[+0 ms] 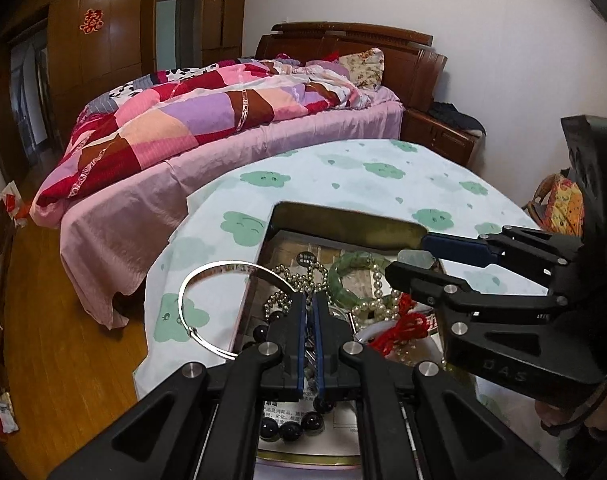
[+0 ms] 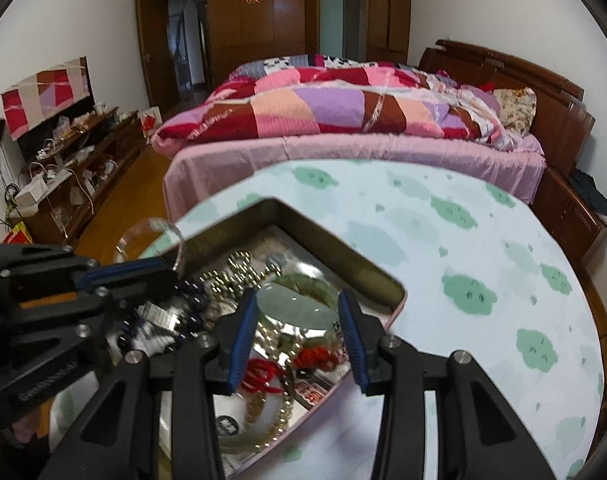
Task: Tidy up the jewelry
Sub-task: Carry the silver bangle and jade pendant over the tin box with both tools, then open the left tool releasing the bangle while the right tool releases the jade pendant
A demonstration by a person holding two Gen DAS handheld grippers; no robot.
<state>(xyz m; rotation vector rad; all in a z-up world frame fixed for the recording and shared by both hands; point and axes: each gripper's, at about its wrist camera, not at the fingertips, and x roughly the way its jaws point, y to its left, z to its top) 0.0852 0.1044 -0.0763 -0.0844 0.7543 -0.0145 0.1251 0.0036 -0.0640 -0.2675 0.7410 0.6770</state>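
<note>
An open tin box (image 1: 343, 222) (image 2: 343, 258) on the cloud-print table holds a tangle of jewellery: a green jade bangle (image 1: 343, 276), a pearl string (image 1: 377, 302), gold beads (image 1: 293, 276), dark beads (image 1: 291, 428) and a red cord knot (image 1: 407, 326). My left gripper (image 1: 310, 298) (image 2: 175, 268) is shut on a thin silver bangle (image 1: 191, 292) (image 2: 151, 228) that juts left past the tin's edge. Over the tin, my right gripper (image 2: 297, 300) (image 1: 409, 256) is shut on a pale green oval jade piece (image 2: 299, 306) (image 1: 415, 258).
The table's cloud-print cloth (image 2: 463, 280) stretches right of and beyond the tin. Behind it stands a bed with a patchwork quilt (image 1: 207, 120). A cluttered low wooden cabinet (image 2: 71, 160) lines the left wall, with wooden floor (image 1: 43, 280) between it and the bed.
</note>
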